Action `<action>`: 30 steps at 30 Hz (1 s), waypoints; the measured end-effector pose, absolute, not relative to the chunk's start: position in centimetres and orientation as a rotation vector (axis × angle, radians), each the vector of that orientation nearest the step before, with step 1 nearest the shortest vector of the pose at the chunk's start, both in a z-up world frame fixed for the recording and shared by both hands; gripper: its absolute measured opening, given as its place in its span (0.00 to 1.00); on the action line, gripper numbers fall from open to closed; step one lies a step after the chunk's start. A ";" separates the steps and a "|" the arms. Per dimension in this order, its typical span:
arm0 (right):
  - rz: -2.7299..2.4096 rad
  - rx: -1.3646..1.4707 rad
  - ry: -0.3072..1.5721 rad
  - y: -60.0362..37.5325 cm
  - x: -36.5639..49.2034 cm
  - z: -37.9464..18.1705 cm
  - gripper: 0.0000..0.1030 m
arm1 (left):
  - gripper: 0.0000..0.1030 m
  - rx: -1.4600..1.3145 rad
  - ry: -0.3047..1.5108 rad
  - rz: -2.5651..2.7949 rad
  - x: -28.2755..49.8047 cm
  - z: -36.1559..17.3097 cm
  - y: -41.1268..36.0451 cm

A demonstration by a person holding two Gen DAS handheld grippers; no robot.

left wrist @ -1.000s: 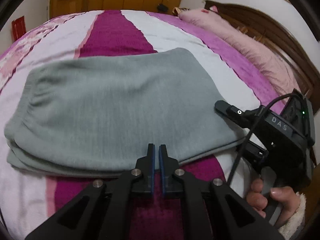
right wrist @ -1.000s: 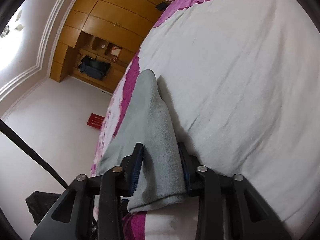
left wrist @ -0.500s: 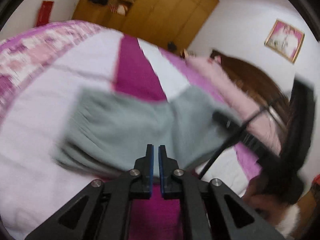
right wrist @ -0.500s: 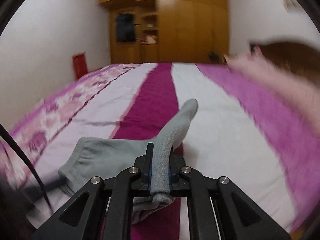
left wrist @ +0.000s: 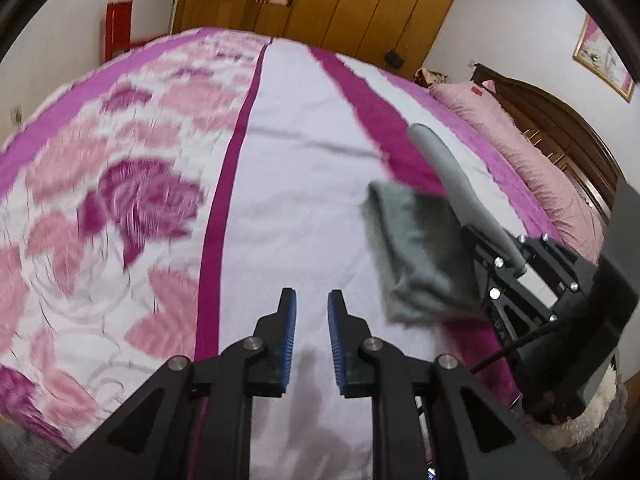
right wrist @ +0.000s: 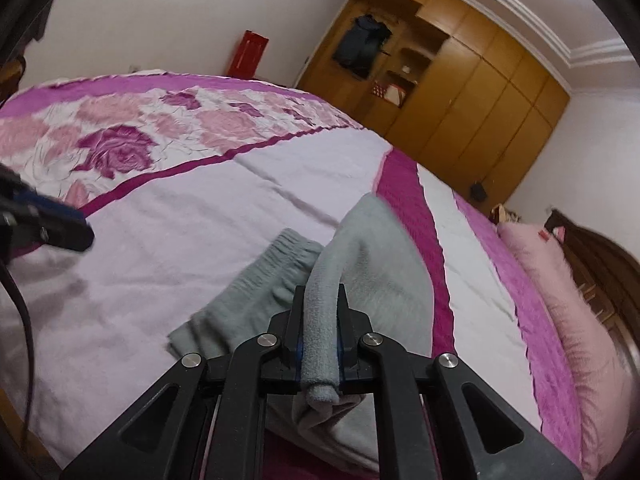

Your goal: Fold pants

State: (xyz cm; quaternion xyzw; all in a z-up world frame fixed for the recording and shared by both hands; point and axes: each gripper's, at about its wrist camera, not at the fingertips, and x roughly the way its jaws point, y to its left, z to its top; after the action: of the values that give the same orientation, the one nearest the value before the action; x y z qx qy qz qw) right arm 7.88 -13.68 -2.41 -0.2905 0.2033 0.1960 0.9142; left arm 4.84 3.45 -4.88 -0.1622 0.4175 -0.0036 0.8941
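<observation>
The grey folded pants (right wrist: 360, 272) hang from my right gripper (right wrist: 320, 312), which is shut on their folded edge and holds them above the bed. The waistband end droops to the left. In the left wrist view the pants (left wrist: 420, 248) hang at the right, held by the right gripper (left wrist: 504, 252). My left gripper (left wrist: 311, 312) is open and empty, over the white part of the bedspread, left of the pants. Its tip shows at the left edge of the right wrist view (right wrist: 60, 228).
The bed has a white, magenta and rose-patterned bedspread (left wrist: 280, 160). A pink pillow (left wrist: 520, 140) lies by the dark wooden headboard (left wrist: 568, 128) at the right. Wooden wardrobes (left wrist: 340, 0) stand at the far wall.
The right gripper closed on the pants' edge and lifted them off the bed. The left gripper went from shut to open and swung left, away from the pants.
</observation>
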 end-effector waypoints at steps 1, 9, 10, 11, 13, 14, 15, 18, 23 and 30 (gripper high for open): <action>0.414 -0.600 0.402 -13.5 7.5 -2.4 0.08 | 0.15 -0.346 0.876 -0.009 4.6 -5.6 3.7; 0.483 -0.707 0.428 -11.3 6.4 -4.3 0.08 | 0.17 -0.400 0.921 -0.022 5.4 -8.0 3.4; 0.501 -0.714 0.443 -11.0 6.5 -4.8 0.08 | 0.18 -0.407 0.919 -0.024 5.3 -8.0 3.4; 0.513 -0.720 0.449 -10.8 6.5 -5.3 0.08 | 0.18 -0.413 0.921 -0.023 5.2 -8.1 3.4; 0.511 -0.730 0.442 -10.7 6.4 -5.6 0.09 | 0.18 -0.411 0.925 -0.016 5.2 -8.2 3.6; 0.506 -0.720 0.432 -10.8 6.4 -5.4 0.09 | 0.18 -0.417 0.923 -0.014 5.2 -8.1 3.7; 0.517 -0.689 0.433 -11.2 6.3 -4.9 0.12 | 0.22 -0.427 0.922 -0.022 5.3 -7.9 3.9; 0.621 -0.475 0.468 -13.7 6.0 -2.2 0.29 | 0.42 -0.466 0.915 -0.095 5.9 -6.8 4.2; 0.609 -0.108 0.483 -21.7 5.7 0.4 0.48 | 0.55 -0.580 0.906 -0.283 9.1 -4.6 3.2; 0.404 0.168 0.621 -32.2 7.0 -4.4 0.48 | 0.53 -0.589 1.025 -0.371 15.6 -5.7 -0.4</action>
State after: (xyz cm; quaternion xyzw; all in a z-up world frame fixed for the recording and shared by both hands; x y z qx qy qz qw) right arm 7.00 -32.22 -4.39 0.0821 0.3030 0.1973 0.9287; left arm 15.57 -0.39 -5.73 -0.2759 0.4801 -0.1741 0.8143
